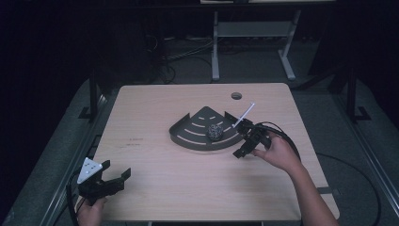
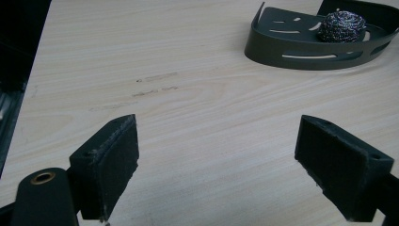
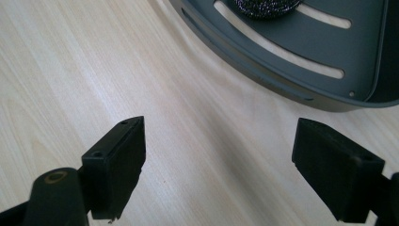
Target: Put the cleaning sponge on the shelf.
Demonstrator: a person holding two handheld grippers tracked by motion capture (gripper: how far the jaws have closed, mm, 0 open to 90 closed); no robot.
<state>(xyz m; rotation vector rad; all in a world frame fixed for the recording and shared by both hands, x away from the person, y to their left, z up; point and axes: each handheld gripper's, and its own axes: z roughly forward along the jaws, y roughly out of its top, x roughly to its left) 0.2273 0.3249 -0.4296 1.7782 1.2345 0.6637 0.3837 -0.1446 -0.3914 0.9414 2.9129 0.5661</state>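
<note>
From above, my right gripper (image 1: 245,141) sits open just beside the dark tray (image 1: 188,134) near the table's (image 1: 155,188) middle; my left gripper (image 1: 109,179) waits open at the near left corner. Left gripper view: the scrubber ball (image 2: 341,26) lies in the tray far ahead-right. Right gripper view: the tray's rim (image 3: 263,66) is just ahead, so my right hand is nearer.

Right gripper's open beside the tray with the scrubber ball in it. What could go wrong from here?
1. The right gripper sits close to the tray's curved wall; moving in could shove the tray across the table.
2. The scrubber ball lies loose and may roll if bumped.
3. The left gripper is far away, so nothing steadies the tray.
</note>
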